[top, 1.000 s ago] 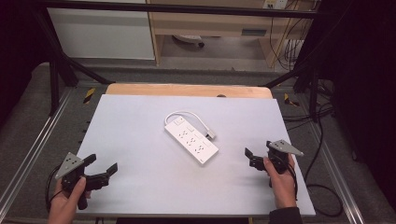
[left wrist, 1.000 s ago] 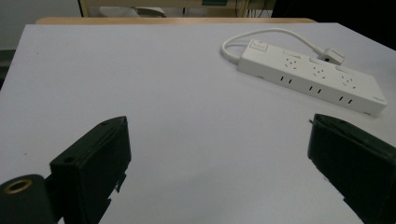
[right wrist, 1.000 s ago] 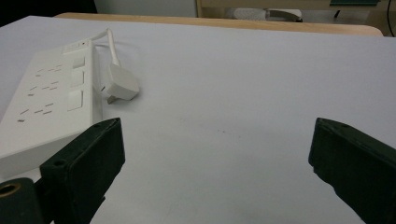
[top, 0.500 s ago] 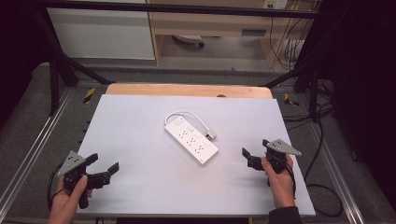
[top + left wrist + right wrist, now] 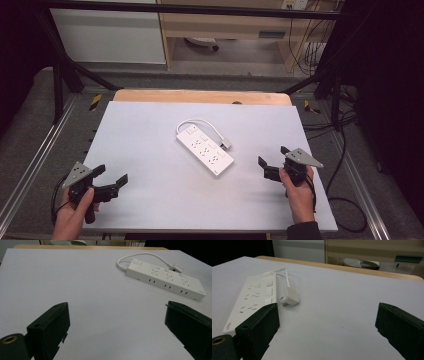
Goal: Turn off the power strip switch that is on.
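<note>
Power strip waits untouched at mid-desk

Power strip, a white plastic bar with rows of sockets (image 5: 205,150), is laid diagonally near the middle of the pale grey desk (image 5: 150,130). Its short white cable (image 5: 200,121) is looped round from the far end so that the white plug (image 5: 226,144) rests just beside the strip. The right hand-held gripper (image 5: 272,162) is held nearer, jaws spread wide and pointed at the strip, seemingly for a first reach. The left hand-held gripper (image 5: 111,176) is kept well apart, jaws likewise spread, nothing gripped.
</note>
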